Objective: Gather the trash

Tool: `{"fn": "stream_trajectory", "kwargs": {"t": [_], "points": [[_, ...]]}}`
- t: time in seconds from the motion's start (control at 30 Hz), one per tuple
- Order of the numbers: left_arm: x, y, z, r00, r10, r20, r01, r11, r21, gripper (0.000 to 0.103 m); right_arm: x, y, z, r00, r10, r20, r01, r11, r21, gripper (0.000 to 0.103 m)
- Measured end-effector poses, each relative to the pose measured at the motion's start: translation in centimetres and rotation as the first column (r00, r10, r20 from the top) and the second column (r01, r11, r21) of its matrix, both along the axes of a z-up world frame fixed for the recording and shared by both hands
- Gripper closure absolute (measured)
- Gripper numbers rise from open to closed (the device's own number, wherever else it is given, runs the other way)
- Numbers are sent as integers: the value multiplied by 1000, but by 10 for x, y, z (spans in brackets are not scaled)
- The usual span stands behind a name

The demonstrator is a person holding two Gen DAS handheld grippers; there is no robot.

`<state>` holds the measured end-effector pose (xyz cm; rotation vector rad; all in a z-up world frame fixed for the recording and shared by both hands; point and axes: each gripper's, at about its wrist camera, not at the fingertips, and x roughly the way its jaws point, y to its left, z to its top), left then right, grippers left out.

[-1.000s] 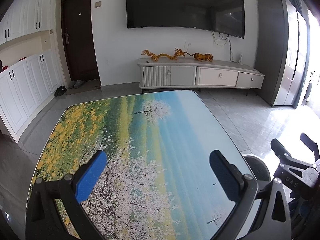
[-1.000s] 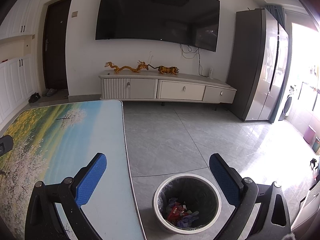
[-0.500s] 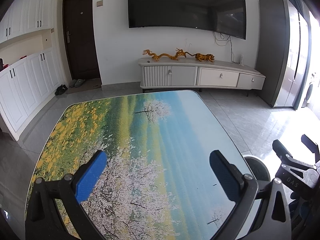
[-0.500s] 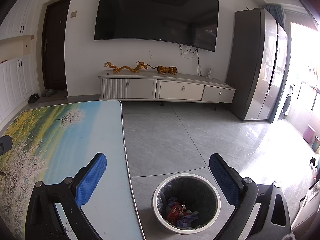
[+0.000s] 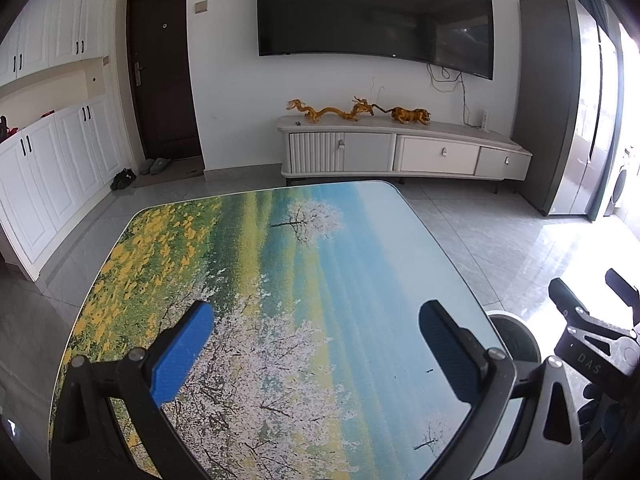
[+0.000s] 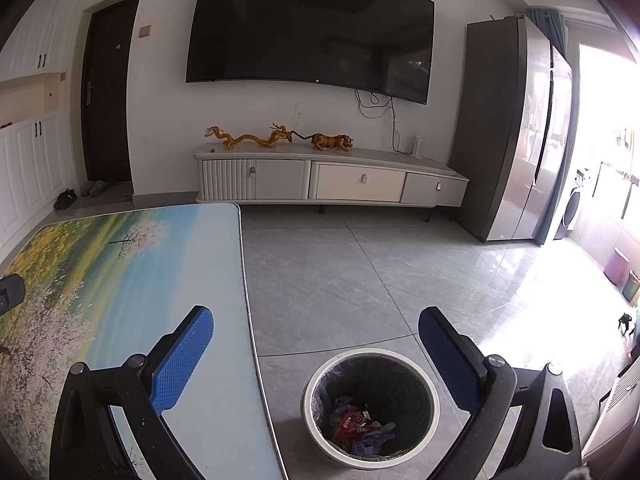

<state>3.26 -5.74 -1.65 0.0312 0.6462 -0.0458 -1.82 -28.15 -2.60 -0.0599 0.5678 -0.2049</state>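
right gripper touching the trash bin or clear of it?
Apart. The right wrist view shows the right gripper open and empty, held above the trash bin on the floor; bare floor tile shows between each fingertip and the bin's white rim.

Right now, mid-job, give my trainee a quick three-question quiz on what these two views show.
1. True or false: the left claw holds trash.
2. Where does the trash bin stand? A on the table; B on the floor beside the table; C under the TV cabinet.
3. Fill in: the bin liner holds crumpled ____.

Key: 1 false, both claws open and empty, including the right claw; 2 B; 3 wrappers.
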Motion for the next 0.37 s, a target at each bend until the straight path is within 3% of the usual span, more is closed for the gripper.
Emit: {"fn": "stream_trajectory", "kwargs": {"t": [0.37], "points": [[-3,-2,3,999,0,36,-1,1000,2,0,0,0,1,1000,-6,1,6,1000,1,0]]}}
